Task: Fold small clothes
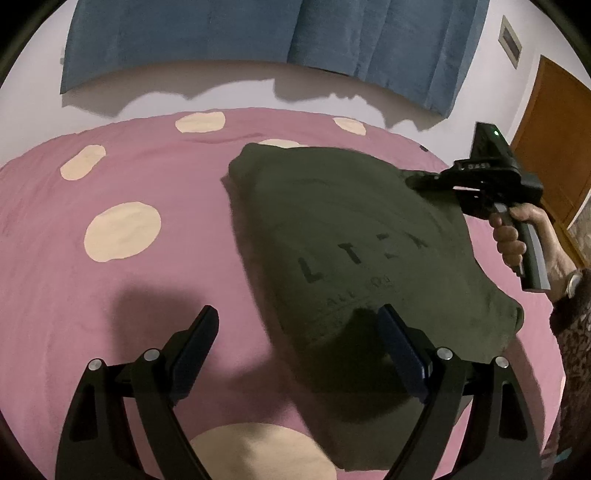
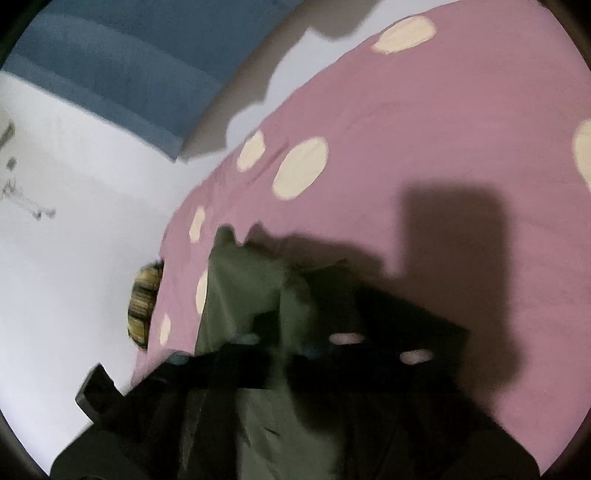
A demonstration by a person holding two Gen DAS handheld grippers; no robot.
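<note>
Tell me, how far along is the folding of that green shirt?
Partly done: the shirt lies on the bedspread as a rough rectangle, sides seemingly tucked in. In hand: the right gripper is shut on its far corner. The left gripper hovers open near the near edge. Left: probably the final fold and tidying.

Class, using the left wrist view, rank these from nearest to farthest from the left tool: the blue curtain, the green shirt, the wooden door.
1. Green shirt: on the pink bedspread, just beyond the left tool, its near edge by the right-hand finger.
2. Wooden door: far right, past the bed.
3. Blue curtain: top, on the far wall.
</note>
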